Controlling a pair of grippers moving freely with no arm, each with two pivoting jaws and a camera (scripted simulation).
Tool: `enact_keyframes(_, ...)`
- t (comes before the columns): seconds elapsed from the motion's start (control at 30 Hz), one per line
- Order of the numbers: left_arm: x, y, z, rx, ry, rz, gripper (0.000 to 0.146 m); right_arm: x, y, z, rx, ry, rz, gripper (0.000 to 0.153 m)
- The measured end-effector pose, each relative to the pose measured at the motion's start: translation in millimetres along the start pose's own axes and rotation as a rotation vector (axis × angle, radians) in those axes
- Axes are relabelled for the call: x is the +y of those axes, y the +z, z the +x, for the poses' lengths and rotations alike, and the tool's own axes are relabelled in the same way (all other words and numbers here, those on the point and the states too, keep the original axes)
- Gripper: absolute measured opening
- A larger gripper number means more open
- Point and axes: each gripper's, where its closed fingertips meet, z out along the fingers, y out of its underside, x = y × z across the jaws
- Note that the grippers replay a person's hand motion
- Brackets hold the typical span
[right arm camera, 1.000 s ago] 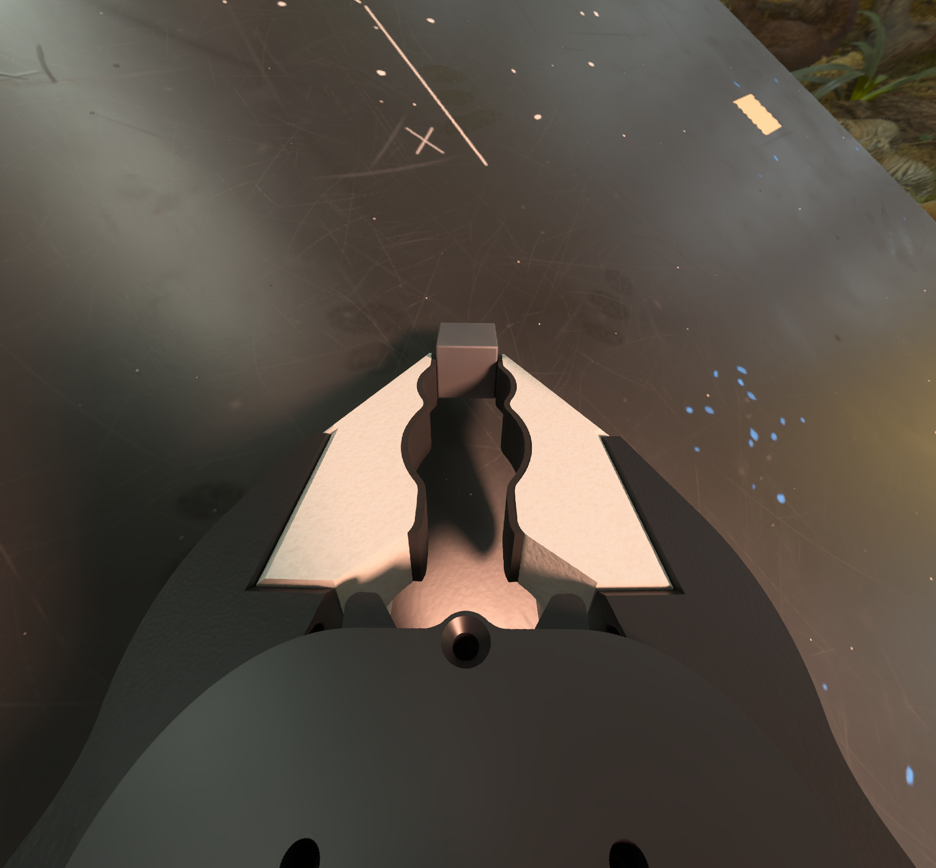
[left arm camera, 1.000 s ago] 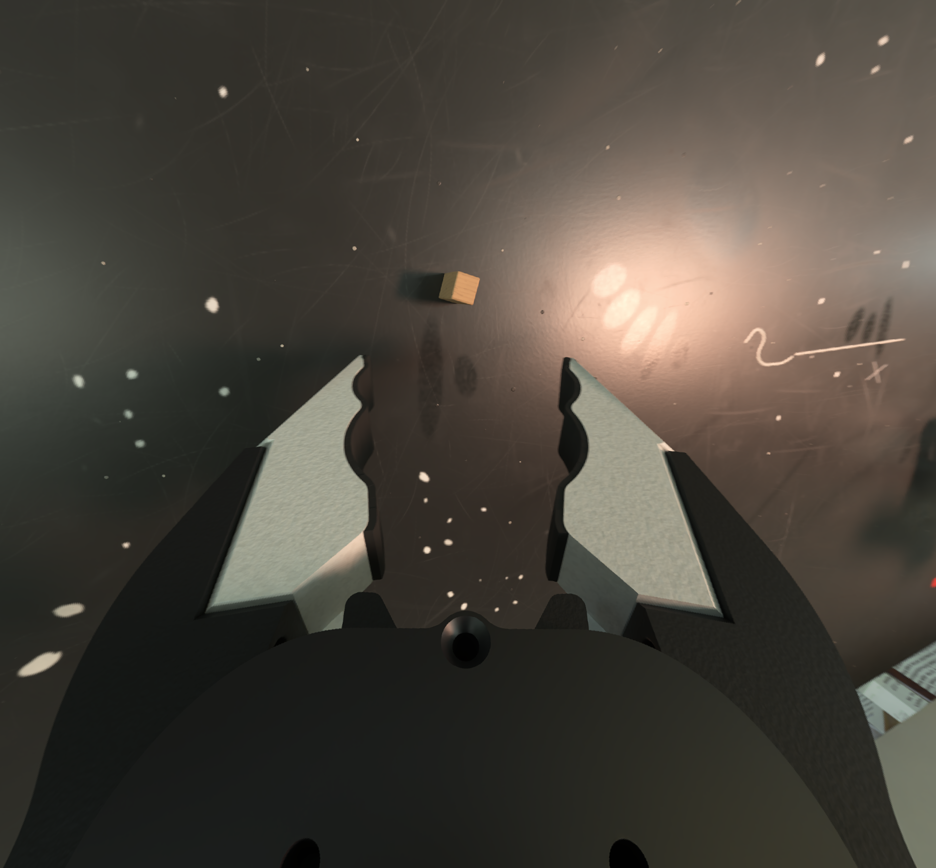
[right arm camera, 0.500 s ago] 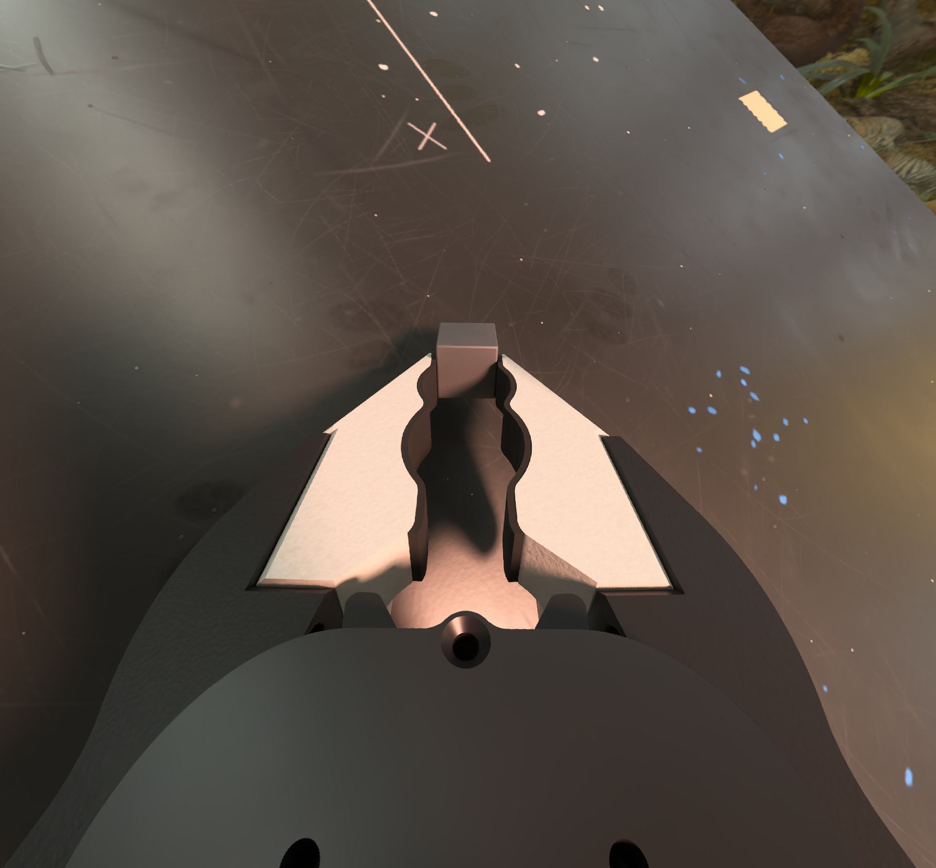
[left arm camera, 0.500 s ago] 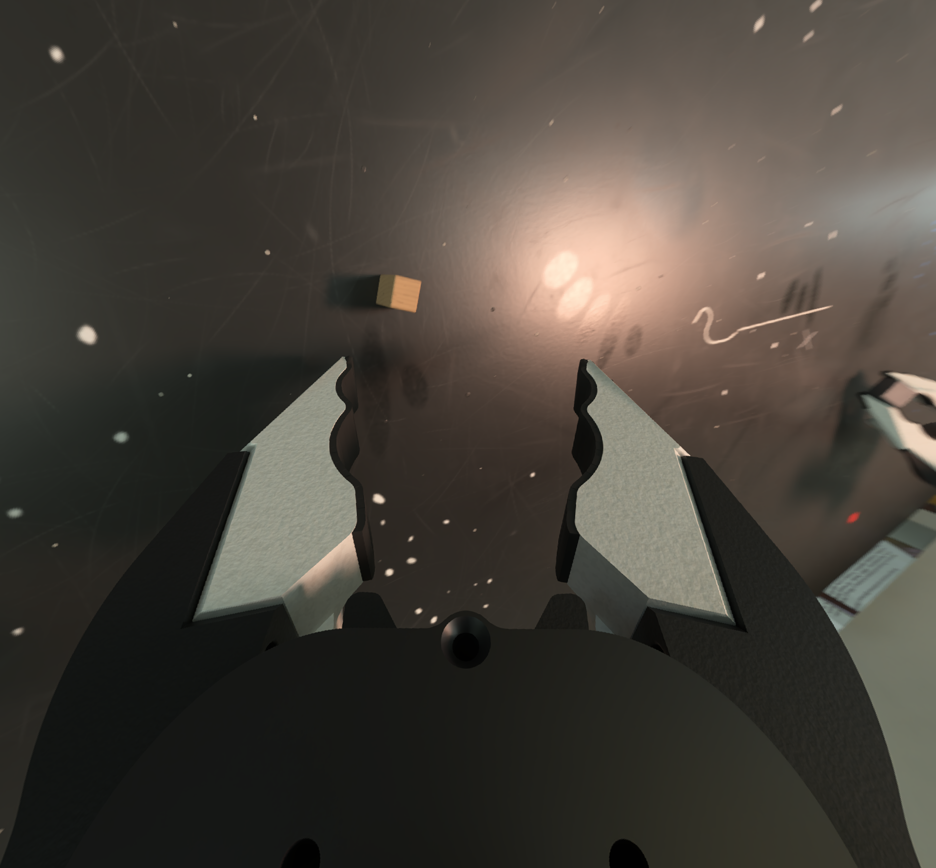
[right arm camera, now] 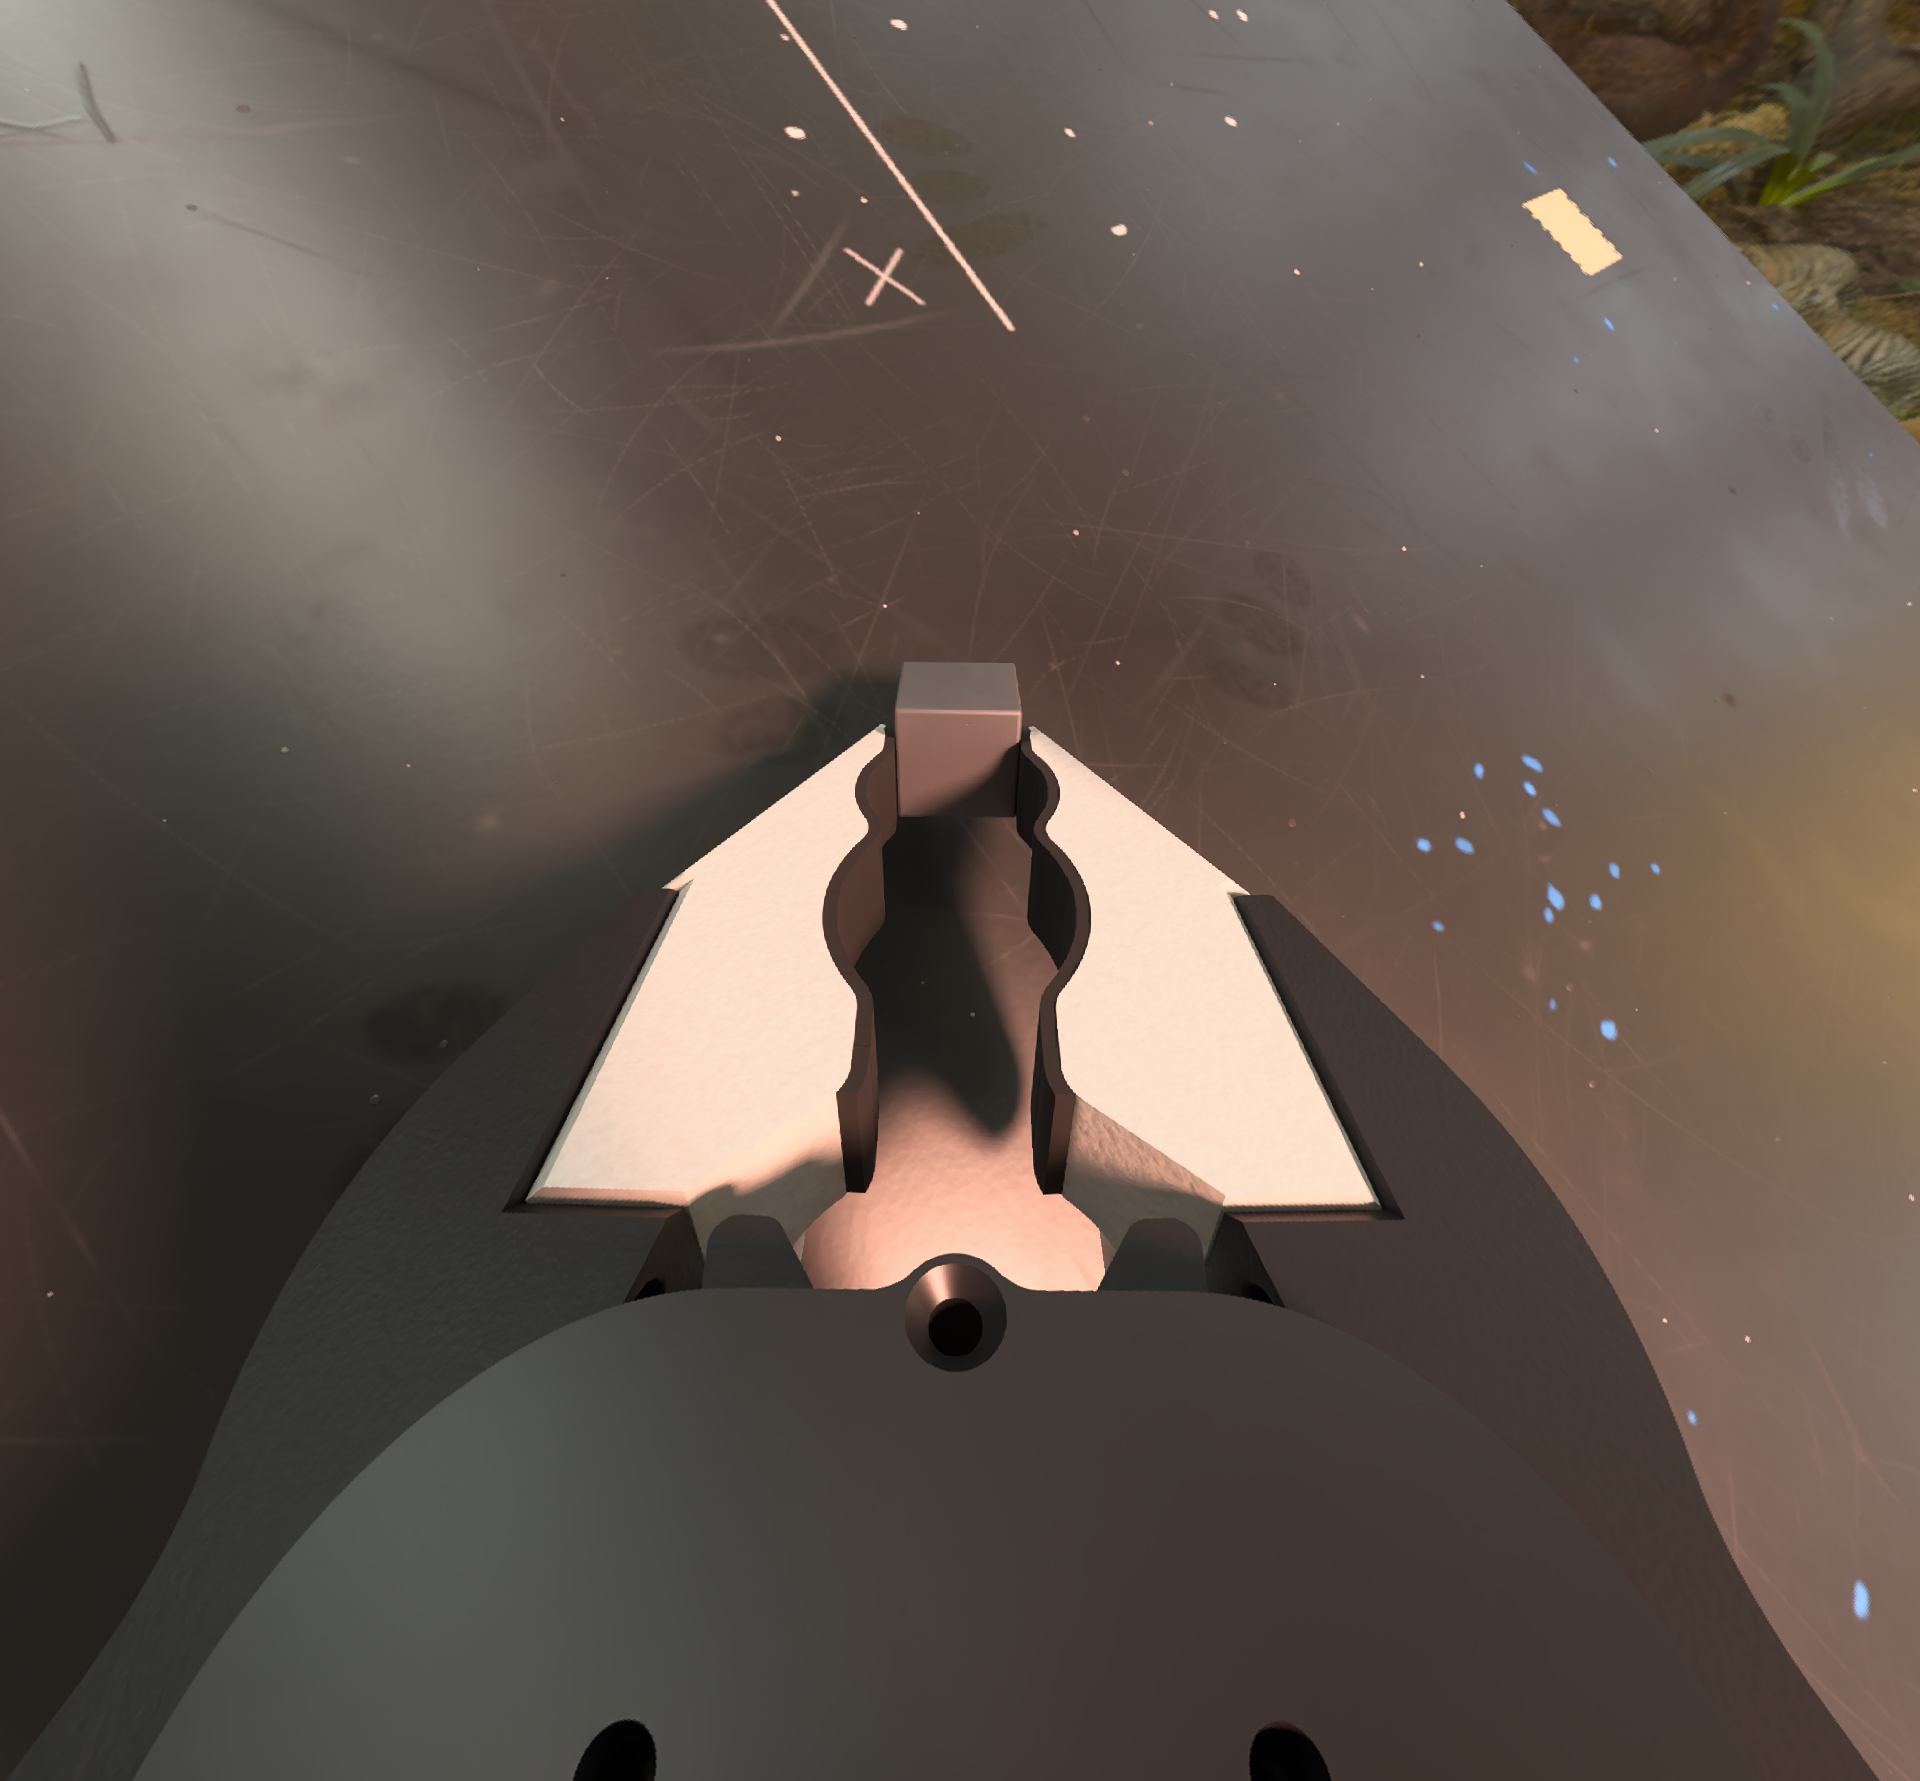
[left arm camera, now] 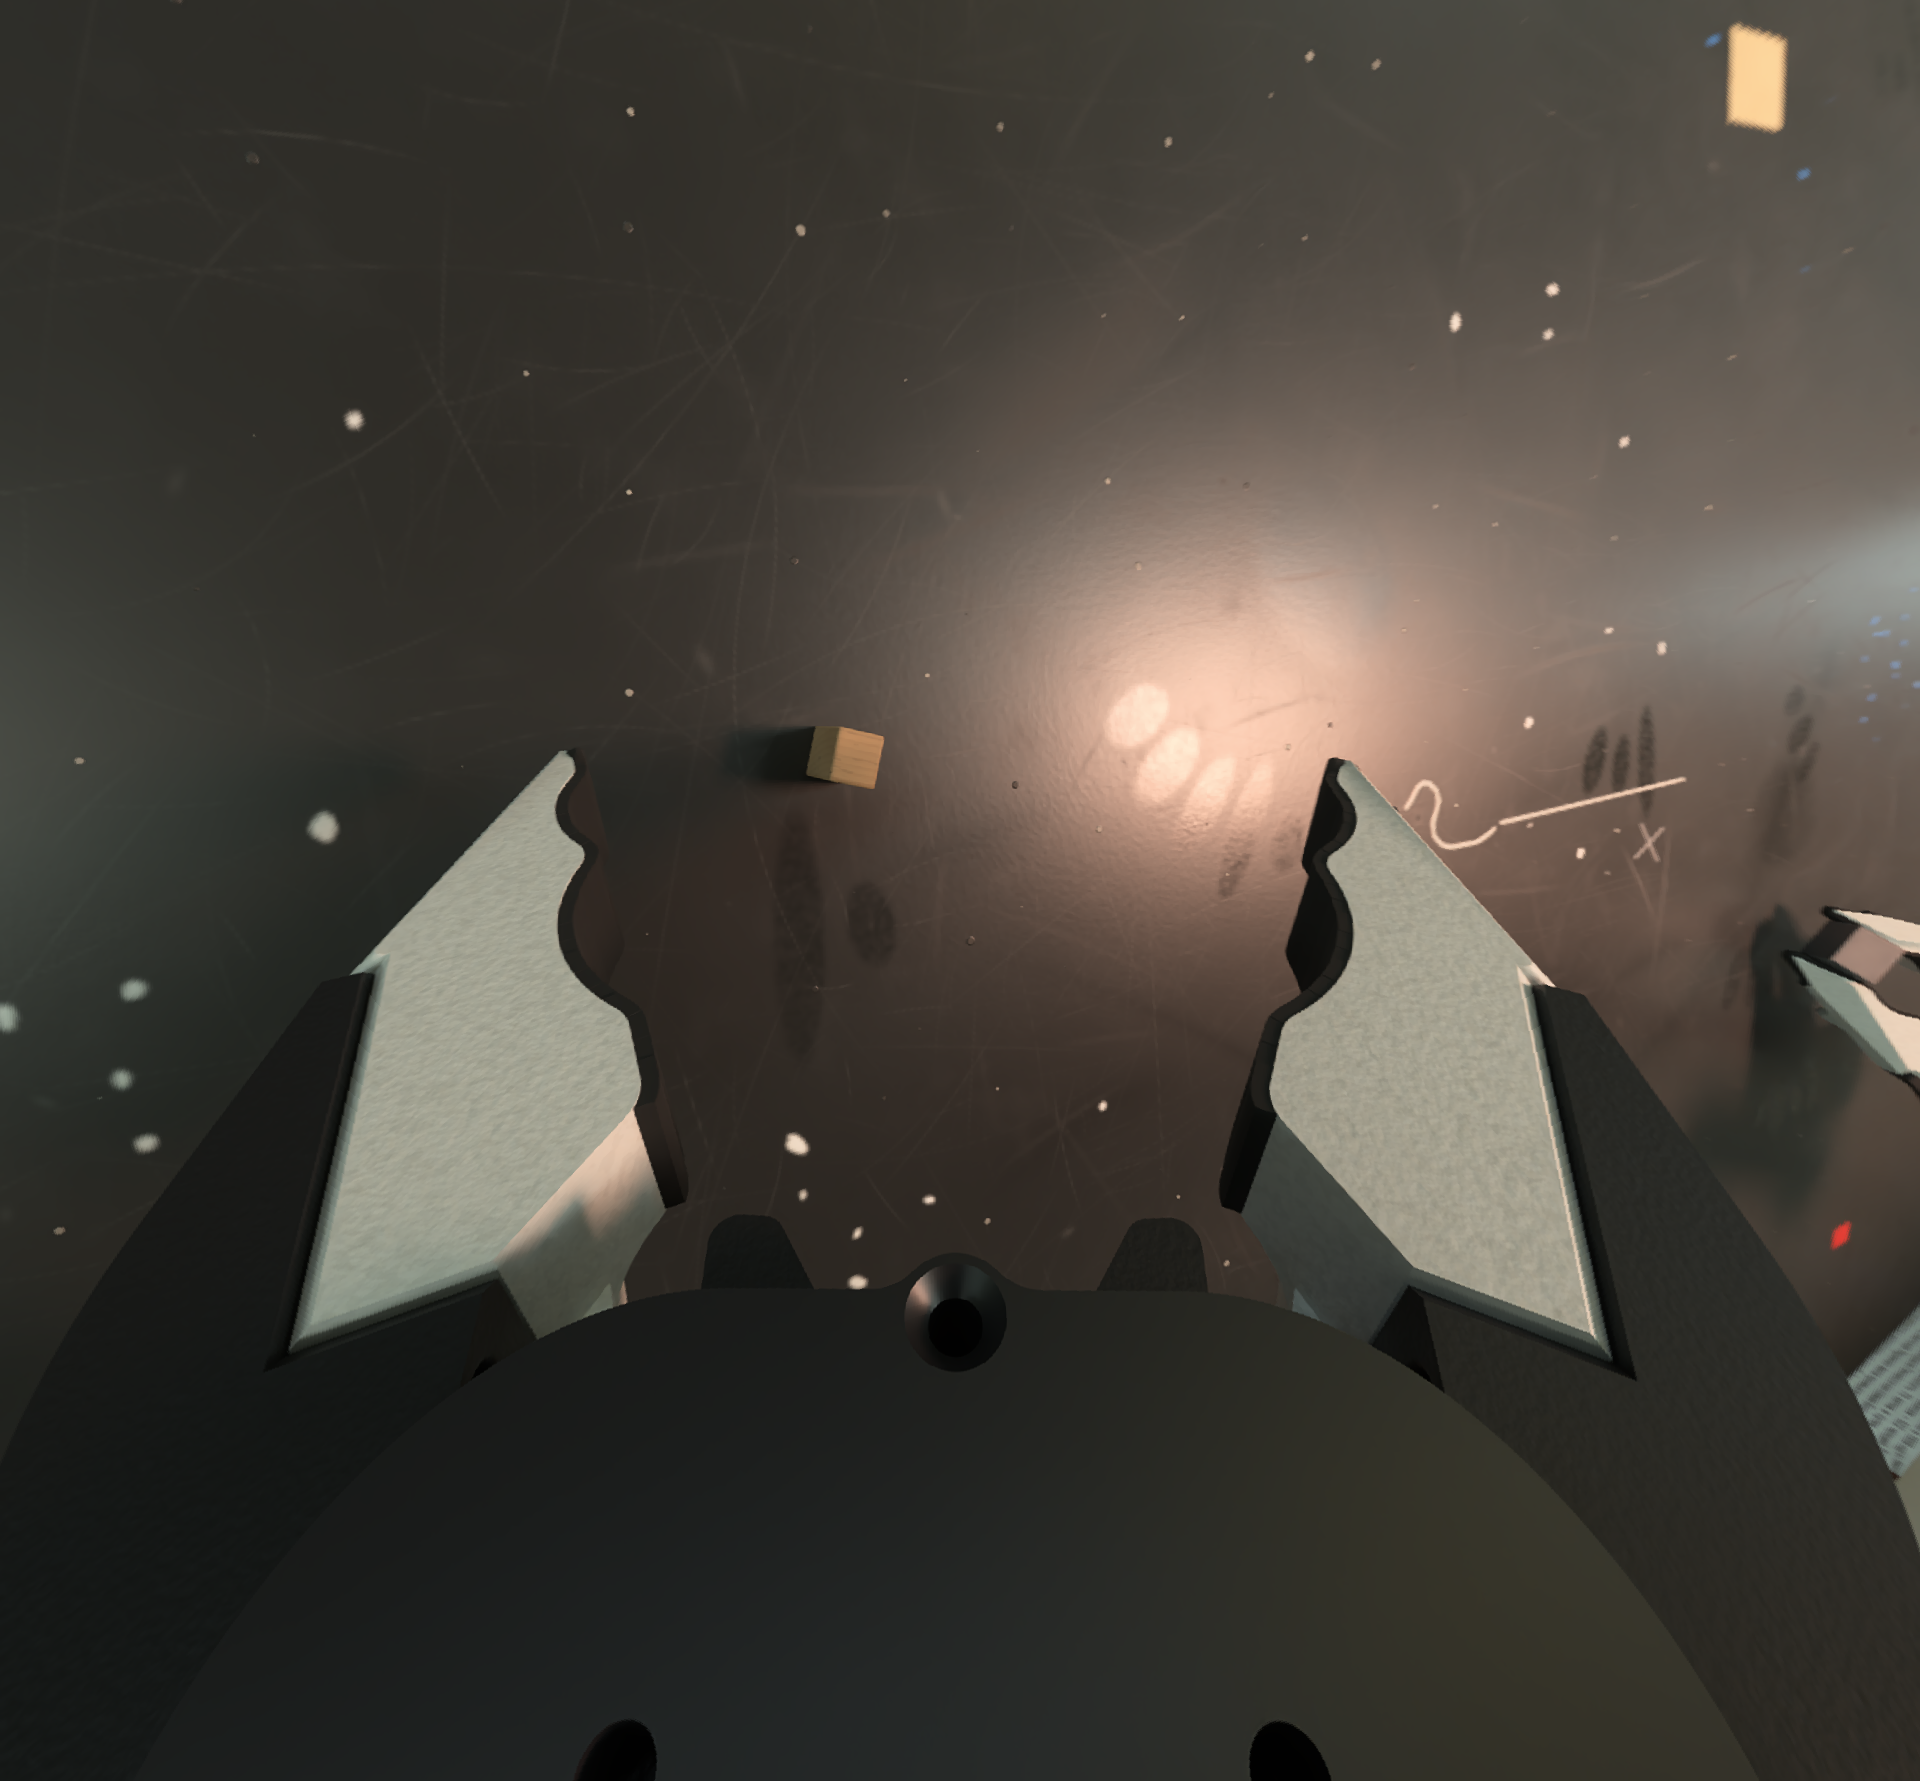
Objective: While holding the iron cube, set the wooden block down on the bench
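Ahead of your left gripper (left arm camera: 951,775), between the lines of its two spread fingertips and nearer the left one, the wooden block (left arm camera: 845,756) sits alone on the dark bench (left arm camera: 727,277), touching neither finger and throwing a short shadow to its left. You have that gripper wide open and empty, its pale fingers (left arm camera: 468,1035) well apart, with the block lying beyond the tips rather than between them. Just right of the block, a warm patch of reflected light (left arm camera: 1184,755) glows on the scratched surface. Past your right fingertip runs a pale chalk line (left arm camera: 1538,812) with a curl at its near end and a small cross (left arm camera: 1648,842) beside it. Farther right, at the frame's edge, you can see the tips of your right gripper (left arm camera: 1870,993). Turn to your right wrist view and the iron cube (right arm camera: 956,744) is pinched squarely at the very tips of the right gripper (right arm camera: 956,765), both fingers closed against its sides, the grey cube's top face standing proud of them. Beyond the cube the same chalk line (right arm camera: 883,162) and cross (right arm camera: 883,277) mark the bench (right arm camera: 312,484). Up and to your right, a small tan rectangle (right arm camera: 1571,231) lies near the bench's edge, with blue flecks (right arm camera: 1538,858) scattered beside your right finger.
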Motion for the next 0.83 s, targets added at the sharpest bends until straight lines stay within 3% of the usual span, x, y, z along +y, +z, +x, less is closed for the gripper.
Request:
enact_keyframes(0.23,-4.6,15.0,-6.0,-0.056,0.042,0.008,0.143,0.0,0.0,-0.8,-0.004,-0.004,0.000,0.022)
enact_keyframes(0.4,-8.6,21.2,2.0,0.030,0.069,0.029,0.143,0.3,0.2,-0.7,-0.003,-0.003,-0.002,0.022)
enact_keyframes(0.47,-7.2,21.6,3.8,0.051,0.081,0.024,0.137,0.3,0.4,-0.6,-0.003,-0.003,-0.003,0.022)
enact_keyframes(0.63,0.4,15.7,26.3,0.265,-0.006,-0.024,0.109,0.5,0.5,-0.4,-0.003,-0.001,-0.004,0.022)
enact_keyframes(0.73,-7.2,0.5,12.2,0.105,0.048,0.030,0.101,0.4,0.5,-0.4,-0.004,0.000,-0.004,0.022)
enact_keyframes(0.83,-11.4,-18.1,-1.6,-0.116,0.117,0.062,0.113,0.4,0.6,-0.6,-0.007,0.000,-0.004,0.022)
